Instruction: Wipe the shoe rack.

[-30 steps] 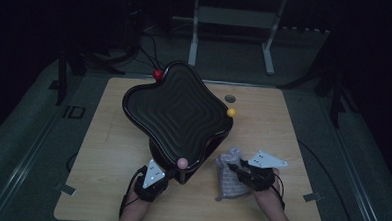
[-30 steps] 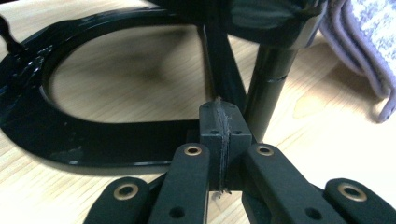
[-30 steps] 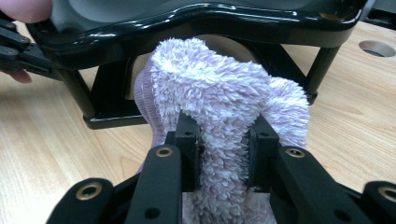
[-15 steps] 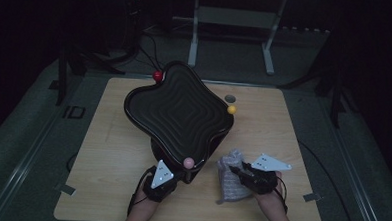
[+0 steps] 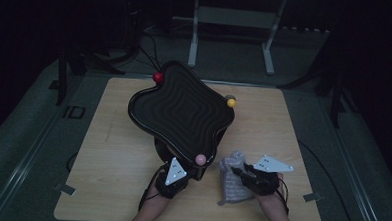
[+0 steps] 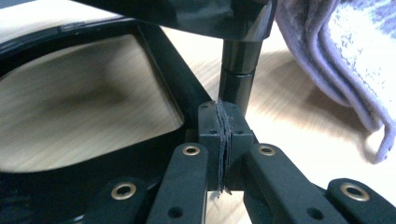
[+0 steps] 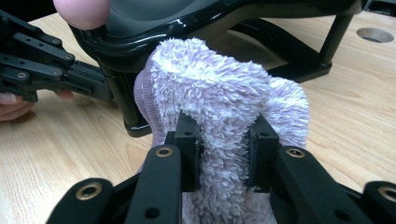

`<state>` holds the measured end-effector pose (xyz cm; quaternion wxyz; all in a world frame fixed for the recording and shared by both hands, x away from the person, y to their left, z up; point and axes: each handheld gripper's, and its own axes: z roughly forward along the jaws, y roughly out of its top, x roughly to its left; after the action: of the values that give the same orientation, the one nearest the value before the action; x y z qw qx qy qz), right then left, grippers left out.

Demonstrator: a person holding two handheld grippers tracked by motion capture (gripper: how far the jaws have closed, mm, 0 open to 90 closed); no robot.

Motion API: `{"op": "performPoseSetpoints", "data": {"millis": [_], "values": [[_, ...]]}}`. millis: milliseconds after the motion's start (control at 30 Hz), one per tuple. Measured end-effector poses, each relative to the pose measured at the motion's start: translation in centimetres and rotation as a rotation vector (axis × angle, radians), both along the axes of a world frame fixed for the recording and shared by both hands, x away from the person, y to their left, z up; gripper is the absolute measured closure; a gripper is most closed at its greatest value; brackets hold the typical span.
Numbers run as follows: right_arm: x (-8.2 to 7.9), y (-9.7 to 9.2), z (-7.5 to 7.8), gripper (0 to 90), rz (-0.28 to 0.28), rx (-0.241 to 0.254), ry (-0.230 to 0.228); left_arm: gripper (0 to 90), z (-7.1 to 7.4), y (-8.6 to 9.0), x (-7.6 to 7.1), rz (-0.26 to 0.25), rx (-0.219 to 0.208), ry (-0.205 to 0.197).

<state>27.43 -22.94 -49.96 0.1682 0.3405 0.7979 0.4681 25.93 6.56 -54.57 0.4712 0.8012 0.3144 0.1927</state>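
Note:
A fluffy lilac cloth [image 5: 231,184] lies bunched on the wooden table [image 5: 117,152] at the front right. My right gripper [image 5: 240,176] is shut on it, and in the right gripper view its pads [image 7: 189,140] squeeze a fold of the cloth [image 7: 219,88]. A black four-lobed tray [image 5: 181,110] with ridged rings stands tilted on a black stand. It carries a red ball [image 5: 158,78], a yellow ball [image 5: 231,103] and a pink ball [image 5: 200,159] at its tips. My left gripper [image 5: 191,174] is shut and empty, its tips [image 6: 223,126] right at the stand's post [image 6: 238,60].
The stand's black base frame [image 6: 163,70] lies on the wood under the tray. A round hole [image 7: 376,33] is cut in the table beyond the stand. Metal frame legs [image 5: 269,43] and cables sit on the dark floor behind the table.
My left gripper has slid right along the front of the table, up to the tray's stand. The right gripper and the cloth have stayed in place.

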Motion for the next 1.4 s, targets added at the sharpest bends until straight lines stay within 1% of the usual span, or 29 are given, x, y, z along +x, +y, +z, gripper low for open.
{"op": "performPoseSetpoints", "data": {"millis": [67, 133, 300, 367, 400, 533, 700, 833, 867, 933, 1000, 1067, 1100, 1167, 1200, 1233, 1333, 1367, 1400], "values": [[0.0, -0.2, 0.0, 71.4, -0.006, 0.006, 0.000, 88.2, -0.1, -0.3, 0.3, -0.005, -0.001, -0.006], [0.1, -0.4, 0.1, 71.4, -0.013, 0.011, 0.000, 87.9, -0.2, -0.6, 0.6, -0.012, -0.013, -0.003], [0.1, -0.7, 0.1, 71.3, -0.021, 0.012, -0.005, 87.8, -0.3, -1.6, 1.4, -0.021, -0.001, -0.018], [0.1, -0.8, 0.1, 71.3, -0.025, 0.013, -0.007, 87.8, -0.3, -1.9, 1.7, -0.025, -0.019, -0.010], [0.0, -0.9, 0.2, 71.3, -0.026, 0.014, -0.007, 87.9, -0.3, -2.0, 1.8, -0.027, -0.019, -0.011], [0.0, -1.0, 0.2, 71.3, -0.028, 0.016, -0.009, 87.9, -0.4, -2.4, 1.9, -0.028, -0.024, -0.011], [0.0, -1.1, 0.2, 71.3, -0.035, 0.014, -0.013, 87.8, -0.6, -3.7, 2.2, -0.041, -0.033, -0.014], [0.1, -1.2, 0.1, 71.3, -0.039, 0.014, -0.007, 84.6, -0.6, -4.1, 2.5, -0.043, -0.043, -0.008], [0.1, -1.2, 0.2, 71.3, -0.041, 0.016, -0.007, 82.6, -0.6, -3.9, 2.4, -0.047, -0.045, -0.006], [0.1, -1.3, 0.2, 71.3, -0.041, 0.017, -0.008, 80.1, -0.6, -3.3, 1.9, -0.043, -0.043, -0.016], [0.1, -1.4, 0.2, 71.3, -0.041, 0.018, -0.009, 73.3, -0.6, -2.3, 1.6, -0.041, -0.059, -0.012], [0.1, -1.5, 0.3, 71.3, -0.044, 0.020, -0.010, 69.7, -0.5, -1.0, 1.3, -0.037, -0.062, -0.005], [0.1, -1.5, 0.4, 71.3, -0.044, 0.022, -0.012, 67.2, -0.4, -0.3, 1.1, -0.023, -0.063, -0.001], [0.0, -1.5, 0.6, 71.3, -0.044, 0.020, -0.019, 65.6, -0.4, 1.2, 0.8, 0.001, -0.056, -0.001], [0.0, -1.5, 0.7, 71.3, -0.045, 0.023, -0.021, 63.9, -0.5, 2.4, 0.7, 0.029, -0.046, -0.006], [-0.1, -1.5, 0.8, 71.3, -0.044, 0.024, -0.024, 63.8, -0.5, 3.2, 0.8, 0.051, -0.050, -0.005], [-0.2, -1.5, 0.9, 71.3, -0.045, 0.024, -0.026, 63.8, -0.7, 5.7, 1.3, 0.128, -0.079, 0.001], [-0.2, -1.5, 1.0, 71.3, -0.045, 0.026, -0.029, 63.8, -0.8, 6.5, 1.6, 0.149, -0.087, 0.001], [-0.2, -1.5, 1.0, 71.3, -0.045, 0.027, -0.030, 63.6, -0.8, 7.1, 1.9, 0.172, -0.089, -0.008]]}}
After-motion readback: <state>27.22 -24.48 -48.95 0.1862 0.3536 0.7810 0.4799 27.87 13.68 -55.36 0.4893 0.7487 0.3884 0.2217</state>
